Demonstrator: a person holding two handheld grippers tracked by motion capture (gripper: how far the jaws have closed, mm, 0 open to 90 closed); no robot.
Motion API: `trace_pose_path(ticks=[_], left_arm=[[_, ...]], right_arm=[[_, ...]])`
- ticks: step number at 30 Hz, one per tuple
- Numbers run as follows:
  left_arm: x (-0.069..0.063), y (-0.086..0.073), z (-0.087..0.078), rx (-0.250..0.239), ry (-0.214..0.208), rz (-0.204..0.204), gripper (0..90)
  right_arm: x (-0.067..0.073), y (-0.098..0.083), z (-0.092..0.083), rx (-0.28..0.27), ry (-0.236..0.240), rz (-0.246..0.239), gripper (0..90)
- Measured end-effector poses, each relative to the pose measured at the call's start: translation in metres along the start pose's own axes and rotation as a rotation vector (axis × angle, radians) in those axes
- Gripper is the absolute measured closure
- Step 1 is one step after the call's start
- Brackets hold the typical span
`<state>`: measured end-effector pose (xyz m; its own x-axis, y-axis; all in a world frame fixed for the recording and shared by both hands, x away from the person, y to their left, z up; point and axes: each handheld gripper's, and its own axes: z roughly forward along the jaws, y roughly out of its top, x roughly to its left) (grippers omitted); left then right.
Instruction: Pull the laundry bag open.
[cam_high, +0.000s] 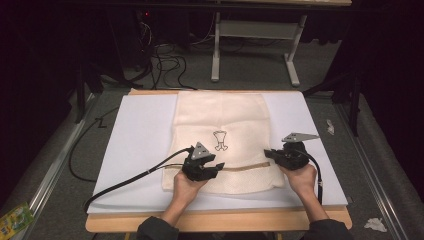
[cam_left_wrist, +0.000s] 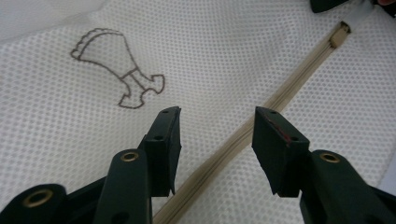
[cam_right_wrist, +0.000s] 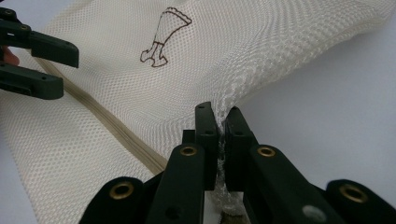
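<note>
A cream mesh bag (cam_high: 220, 117) lies flat on a white sheet (cam_high: 140, 135), with a brown drawing (cam_high: 220, 140) on it and a beige zipper (cam_high: 245, 166) running across near its front. My left gripper (cam_high: 217, 167) hovers just over the zipper (cam_left_wrist: 280, 95), jaws open on either side of it (cam_left_wrist: 217, 116), nothing pressed between them. My right gripper (cam_high: 267, 154) is shut on the bag's right edge, the mesh bunched up between its jaws (cam_right_wrist: 222, 114). The left gripper (cam_right_wrist: 63, 70) also appears at the far left of the right gripper view, beside the zipper (cam_right_wrist: 116, 135).
The white sheet rests on a wooden table (cam_high: 215, 221). Black cables (cam_high: 125, 180) trail off the left side to the floor. A white metal frame (cam_high: 255, 30) stands behind the table. A green packet (cam_high: 12, 220) and crumpled paper (cam_high: 375, 224) lie on the floor.
</note>
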<state>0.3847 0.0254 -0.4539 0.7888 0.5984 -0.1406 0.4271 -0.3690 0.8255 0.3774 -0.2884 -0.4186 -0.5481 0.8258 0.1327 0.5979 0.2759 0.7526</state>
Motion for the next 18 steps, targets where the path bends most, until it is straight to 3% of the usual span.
trace_pose_path(ticks=[15,18], left_arm=[[-0.023,0.016,0.017,0.004,-0.085,0.040,55.0],[-0.024,0.017,0.019,-0.009,-0.107,0.020,55.8]], right_arm=[[0.008,0.010,0.003,-0.014,0.027,-0.003,88.5],[0.008,0.011,0.004,-0.020,0.034,-0.003,88.5]])
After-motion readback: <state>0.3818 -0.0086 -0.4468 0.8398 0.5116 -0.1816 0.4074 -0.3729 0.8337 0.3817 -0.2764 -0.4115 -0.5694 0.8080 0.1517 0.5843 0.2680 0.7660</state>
